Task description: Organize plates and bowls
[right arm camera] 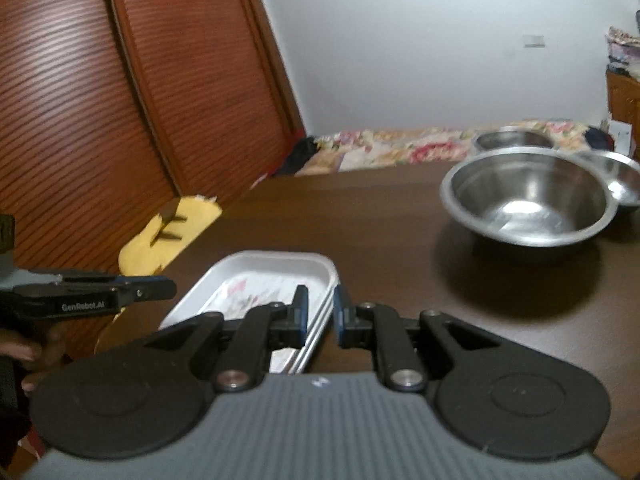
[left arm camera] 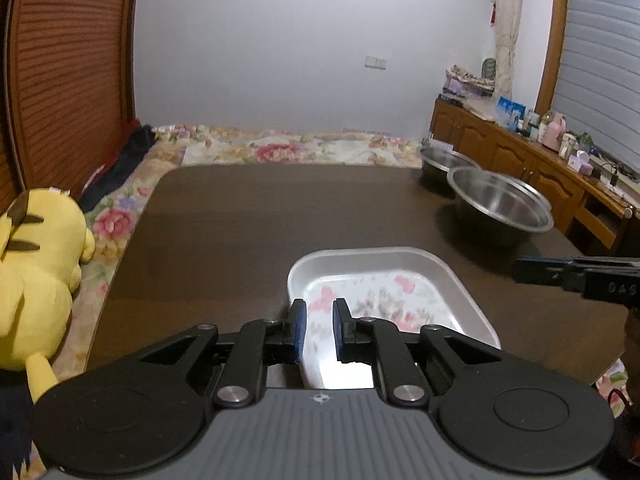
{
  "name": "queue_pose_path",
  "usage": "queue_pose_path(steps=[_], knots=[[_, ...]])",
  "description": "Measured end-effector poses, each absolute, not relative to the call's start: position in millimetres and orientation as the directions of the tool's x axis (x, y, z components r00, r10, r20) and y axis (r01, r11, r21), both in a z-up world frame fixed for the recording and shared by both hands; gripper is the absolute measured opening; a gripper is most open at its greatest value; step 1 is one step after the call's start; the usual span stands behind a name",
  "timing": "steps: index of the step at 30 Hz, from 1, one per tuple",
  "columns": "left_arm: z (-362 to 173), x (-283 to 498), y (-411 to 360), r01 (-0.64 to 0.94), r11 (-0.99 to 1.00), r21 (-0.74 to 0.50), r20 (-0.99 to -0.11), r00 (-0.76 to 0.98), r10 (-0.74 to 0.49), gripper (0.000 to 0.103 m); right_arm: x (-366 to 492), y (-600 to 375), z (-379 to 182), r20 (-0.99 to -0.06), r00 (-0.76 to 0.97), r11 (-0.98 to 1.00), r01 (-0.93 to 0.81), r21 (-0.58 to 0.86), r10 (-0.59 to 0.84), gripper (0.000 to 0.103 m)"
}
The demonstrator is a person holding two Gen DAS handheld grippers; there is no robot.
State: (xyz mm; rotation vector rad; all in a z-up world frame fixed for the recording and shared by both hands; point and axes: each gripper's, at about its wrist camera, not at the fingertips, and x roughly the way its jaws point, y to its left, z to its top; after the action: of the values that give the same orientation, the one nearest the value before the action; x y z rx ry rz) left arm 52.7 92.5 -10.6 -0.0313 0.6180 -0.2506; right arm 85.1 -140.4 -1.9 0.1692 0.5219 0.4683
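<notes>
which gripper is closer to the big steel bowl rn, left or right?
Right. The right gripper straddles the floral tray's right rim, on the side facing the big steel bowl. The left gripper is over the tray's near-left part, farther from the bowl.

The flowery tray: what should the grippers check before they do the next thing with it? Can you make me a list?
1. Flowery tray flat on the brown table: ok.
2. Right gripper lined up on the tray's right rim, one finger inside, one outside: ok.
3. Right gripper actually pinching the rim: cannot tell, a gap shows.
4. Left gripper holding the tray: not ok, open above its near edge.
5. One tray or a stack: cannot tell, the right wrist view shows doubled edges.
6. Big steel bowl clear of the tray: ok, it sits apart.
</notes>
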Motion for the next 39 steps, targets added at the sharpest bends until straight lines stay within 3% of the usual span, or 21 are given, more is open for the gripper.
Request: queue_pose_path(steps=[6,10,14,16,21,29,33,39], knots=[[3.3,64.3,76.8,0.248,0.965,-0.083,-0.542,0.801,-0.253,0.018,82.7,-174.8,12.6,-0.386,0.827,0.909,-0.332,0.251,0.409,0.015],[9.6,76.6,59.4,0.273,0.959,-0.073,-0.529,0.805,-0.27,0.026,86.9,-200.5,14.5,-0.366,0.856,0.927,-0.295,0.233,0.364,0.015],[12.4,88.9,38.9,0.306,0.951,-0.055,-0.532,0.797,-0.287,0.026,96.8,-221.7,12.2,-0.354,0.884,0.948,-0.25,0.196,0.306,0.017],[12.6,96.7,28.2,0.32,0.946,-0.053,-0.535,0.791,-0.298,0.029,103.6,-230.7,8.8,-0.355,0.892,0.957,-0.23,0.175,0.279,0.033],[10.3,118.0,0.8,0.341,0.938,-0.061,-0.542,0.778,-0.318,0.033,119.8,-250.0,2.4,-0.361,0.902,0.97,-0.194,0.149,0.236,0.044],[4.0,150.9,-40.2,0.354,0.932,-0.075,-0.562,0.757,-0.333,0.035,146.2,-275.9,-16.0,-0.373,0.903,0.971,-0.155,0.184,0.215,0.045],[-0.3,163.7,-52.3,0.354,0.93,-0.094,-0.572,0.746,-0.342,0.048,156.5,-286.4,-25.3,-0.374,0.897,0.96,-0.154,0.235,0.235,0.046],[-6.5,178.9,-66.9,0.352,0.929,-0.114,-0.589,0.73,-0.348,0.049,170.5,-290.2,-33.2,-0.384,0.882,0.946,-0.174,0.274,0.273,0.046]])
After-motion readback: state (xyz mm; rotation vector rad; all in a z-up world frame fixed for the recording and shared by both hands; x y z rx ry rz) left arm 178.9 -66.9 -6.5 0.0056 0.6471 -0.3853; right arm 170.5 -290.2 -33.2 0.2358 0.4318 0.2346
